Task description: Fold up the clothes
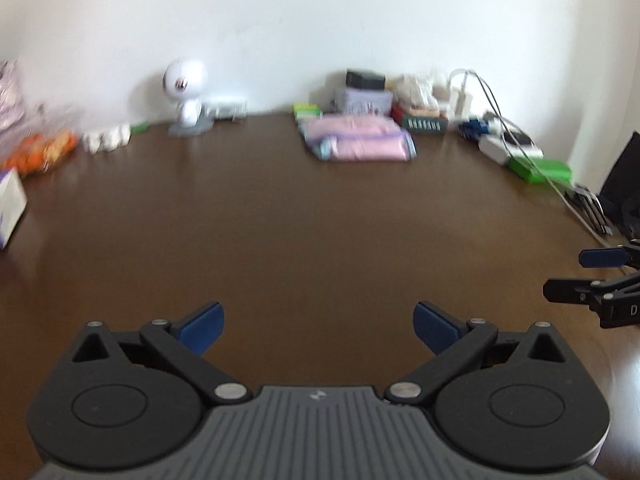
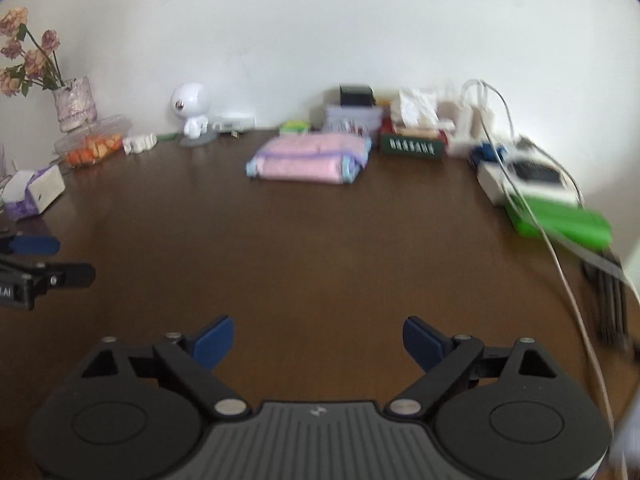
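A folded pink cloth with pale blue trim lies at the far side of the dark brown table; it also shows in the right wrist view. My left gripper is open and empty, well short of the cloth. My right gripper is open and empty, also well short of it. The right gripper's fingers show at the left wrist view's right edge. The left gripper's fingers show at the right wrist view's left edge.
Along the wall stand a white robot figure, boxes, a green box, white cables and a charger. At the left are a flower vase, a snack bag and a tissue box.
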A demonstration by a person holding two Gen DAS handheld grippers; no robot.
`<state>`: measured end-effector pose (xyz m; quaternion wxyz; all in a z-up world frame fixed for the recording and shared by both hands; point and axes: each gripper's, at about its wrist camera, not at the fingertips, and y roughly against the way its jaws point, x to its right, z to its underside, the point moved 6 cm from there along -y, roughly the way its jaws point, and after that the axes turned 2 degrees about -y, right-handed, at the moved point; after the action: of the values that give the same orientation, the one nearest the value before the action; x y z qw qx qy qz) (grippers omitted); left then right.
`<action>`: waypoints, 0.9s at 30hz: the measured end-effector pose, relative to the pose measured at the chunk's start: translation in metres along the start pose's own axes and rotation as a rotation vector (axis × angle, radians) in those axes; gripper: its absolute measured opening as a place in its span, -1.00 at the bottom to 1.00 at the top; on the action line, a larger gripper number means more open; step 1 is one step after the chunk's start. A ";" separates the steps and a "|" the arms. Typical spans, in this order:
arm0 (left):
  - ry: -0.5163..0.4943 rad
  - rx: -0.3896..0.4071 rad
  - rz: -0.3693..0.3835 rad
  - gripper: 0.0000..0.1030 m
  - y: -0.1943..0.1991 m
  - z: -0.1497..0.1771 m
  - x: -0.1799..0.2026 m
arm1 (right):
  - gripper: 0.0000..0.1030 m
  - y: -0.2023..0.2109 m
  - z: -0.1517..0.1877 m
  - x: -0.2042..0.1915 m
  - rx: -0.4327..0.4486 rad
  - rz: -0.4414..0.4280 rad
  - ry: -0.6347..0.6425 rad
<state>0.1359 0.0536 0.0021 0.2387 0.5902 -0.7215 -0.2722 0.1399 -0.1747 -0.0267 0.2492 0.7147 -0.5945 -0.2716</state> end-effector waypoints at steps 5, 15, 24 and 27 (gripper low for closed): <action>-0.001 -0.030 -0.085 0.99 0.020 0.059 0.019 | 0.85 0.034 0.053 -0.028 0.002 0.063 0.003; 0.072 0.049 -0.197 0.99 0.032 0.077 0.023 | 1.00 0.033 0.081 -0.053 0.062 0.134 -0.015; 0.053 0.069 -0.208 0.98 0.035 0.083 0.035 | 1.00 0.046 0.095 -0.058 0.064 0.142 -0.055; 0.055 0.063 -0.189 0.99 0.033 0.081 0.036 | 1.00 0.049 0.099 -0.059 0.072 0.150 -0.060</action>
<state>0.0514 0.0325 -0.0343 0.2129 0.6699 -0.6642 -0.2543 0.0285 -0.1278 -0.0603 0.2250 0.6681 -0.6629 -0.2521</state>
